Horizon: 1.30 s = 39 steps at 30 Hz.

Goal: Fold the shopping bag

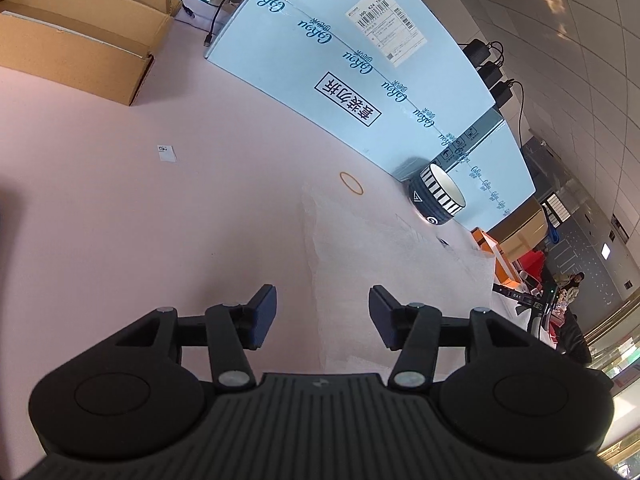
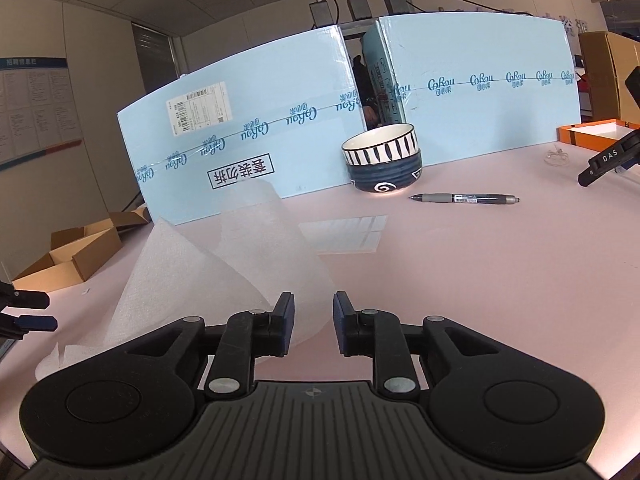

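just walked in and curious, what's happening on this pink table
A person holds a two-finger tool in each hand over a thin white bag on the pink table. The left tool and the right tool are both open and grip nothing. One part of the bag stands raised. Stacked bowls and a pen sit behind.

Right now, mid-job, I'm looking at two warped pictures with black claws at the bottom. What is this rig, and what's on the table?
Each picture comes from a fisheye camera on a hand-held gripper, looking along its jaws. The left gripper and the right gripper both stand open, holding nothing. On the pink table lies a translucent white bag, part lifted off the surface, just ahead of the right gripper. Behind it stand two stacked bowls, a pen and pale blue cartons. The left view also shows a rubber band.
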### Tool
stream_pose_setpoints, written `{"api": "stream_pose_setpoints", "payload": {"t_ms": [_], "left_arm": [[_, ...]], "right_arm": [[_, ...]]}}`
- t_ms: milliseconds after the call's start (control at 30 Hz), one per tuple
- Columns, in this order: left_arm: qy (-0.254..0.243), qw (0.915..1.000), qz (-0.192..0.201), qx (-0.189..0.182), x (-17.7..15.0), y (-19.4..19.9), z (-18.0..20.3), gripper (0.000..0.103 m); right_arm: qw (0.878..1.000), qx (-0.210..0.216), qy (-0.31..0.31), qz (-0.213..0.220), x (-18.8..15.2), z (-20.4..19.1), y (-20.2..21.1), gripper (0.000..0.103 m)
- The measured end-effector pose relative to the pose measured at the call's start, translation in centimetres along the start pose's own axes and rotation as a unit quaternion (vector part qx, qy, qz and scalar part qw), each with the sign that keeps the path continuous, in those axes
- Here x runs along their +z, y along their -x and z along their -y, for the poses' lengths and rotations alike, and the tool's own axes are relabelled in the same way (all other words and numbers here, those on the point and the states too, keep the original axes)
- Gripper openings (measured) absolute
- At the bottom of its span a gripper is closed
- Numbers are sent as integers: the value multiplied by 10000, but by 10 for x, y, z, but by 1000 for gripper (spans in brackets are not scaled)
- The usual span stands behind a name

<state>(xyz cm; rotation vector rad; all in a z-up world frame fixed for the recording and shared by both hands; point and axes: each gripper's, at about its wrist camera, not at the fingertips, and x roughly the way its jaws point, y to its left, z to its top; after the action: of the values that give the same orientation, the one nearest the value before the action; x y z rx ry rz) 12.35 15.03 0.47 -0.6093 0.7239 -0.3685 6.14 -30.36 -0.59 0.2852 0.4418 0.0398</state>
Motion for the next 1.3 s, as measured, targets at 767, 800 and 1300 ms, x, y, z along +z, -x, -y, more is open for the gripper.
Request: {"api": "stream_pose_setpoints", "payload": {"t_ms": [767, 800, 1300], "left_arm": [[254, 9992, 164, -274, -32, 6, -6, 57], [282, 9990, 182, -309, -34, 9, -8, 57], [193, 9983, 278, -476, -39, 13, -11, 59]], "right_arm": [[9602, 2067, 1842, -359, -3, -140, -5, 57], [9572, 2157, 1871, -474, -6, -144, -8, 57], [9317, 2602, 2371, -891, -36, -172, -8, 1]]}}
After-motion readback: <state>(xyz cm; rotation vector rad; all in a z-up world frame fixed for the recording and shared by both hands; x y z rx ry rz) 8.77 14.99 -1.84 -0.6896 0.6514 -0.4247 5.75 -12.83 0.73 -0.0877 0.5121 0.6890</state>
